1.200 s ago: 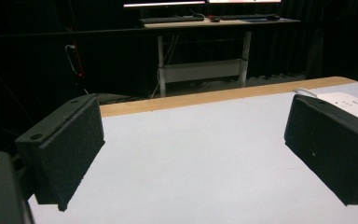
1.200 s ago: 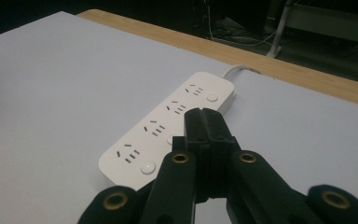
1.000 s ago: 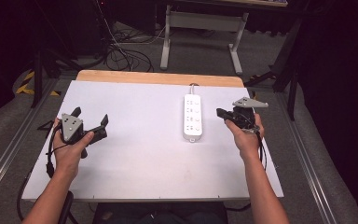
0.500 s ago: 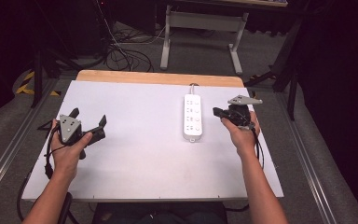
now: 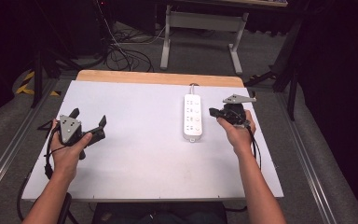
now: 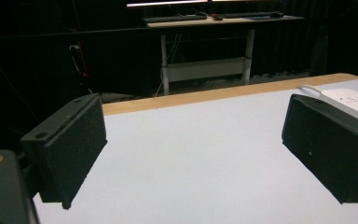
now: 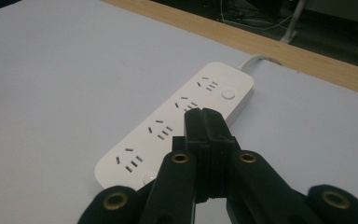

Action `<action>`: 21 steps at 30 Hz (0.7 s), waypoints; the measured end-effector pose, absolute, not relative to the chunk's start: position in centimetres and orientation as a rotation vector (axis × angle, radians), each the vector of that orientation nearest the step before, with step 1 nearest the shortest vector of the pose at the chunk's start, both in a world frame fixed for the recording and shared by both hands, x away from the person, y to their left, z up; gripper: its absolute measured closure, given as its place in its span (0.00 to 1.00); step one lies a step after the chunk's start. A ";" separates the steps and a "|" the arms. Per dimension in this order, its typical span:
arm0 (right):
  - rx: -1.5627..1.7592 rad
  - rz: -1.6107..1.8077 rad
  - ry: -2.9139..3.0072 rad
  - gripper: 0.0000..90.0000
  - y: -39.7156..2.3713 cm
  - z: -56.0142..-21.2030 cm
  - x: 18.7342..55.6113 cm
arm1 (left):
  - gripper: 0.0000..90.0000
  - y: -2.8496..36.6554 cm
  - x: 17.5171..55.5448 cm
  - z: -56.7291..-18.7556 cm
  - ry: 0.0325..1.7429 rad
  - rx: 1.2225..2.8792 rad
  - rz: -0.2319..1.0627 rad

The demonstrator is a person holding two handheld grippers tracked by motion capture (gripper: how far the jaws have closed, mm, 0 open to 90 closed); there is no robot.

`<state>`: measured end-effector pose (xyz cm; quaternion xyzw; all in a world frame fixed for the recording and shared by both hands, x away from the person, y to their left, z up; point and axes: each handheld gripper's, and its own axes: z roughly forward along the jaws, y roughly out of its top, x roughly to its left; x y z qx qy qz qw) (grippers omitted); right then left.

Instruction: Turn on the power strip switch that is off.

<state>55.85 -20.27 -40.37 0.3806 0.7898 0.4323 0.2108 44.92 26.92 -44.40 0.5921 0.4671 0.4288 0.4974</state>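
Bare table [image 5: 140, 154] left of power strip [image 5: 192, 116]

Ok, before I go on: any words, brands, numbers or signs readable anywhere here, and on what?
None can be read.
Power strip: plain white, socket slots and round buttons; no print or brand legible.
Left gripper and right gripper: black jaws and grey plates, no markings visible.
Table: bare white top, no labels.
Far desk: items too dark and small to read.
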 end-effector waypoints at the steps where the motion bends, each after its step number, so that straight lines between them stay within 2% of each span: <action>1: 1.058 1.197 2.201 1.00 -20.1 -40.5 55.9 | 0.08 26.9 44.9 -44.4 1.129 1.434 1.040; 21: 1.057 1.130 2.302 1.00 -17.6 -43.0 58.5 | 0.08 26.8 44.8 -44.5 1.121 1.448 1.043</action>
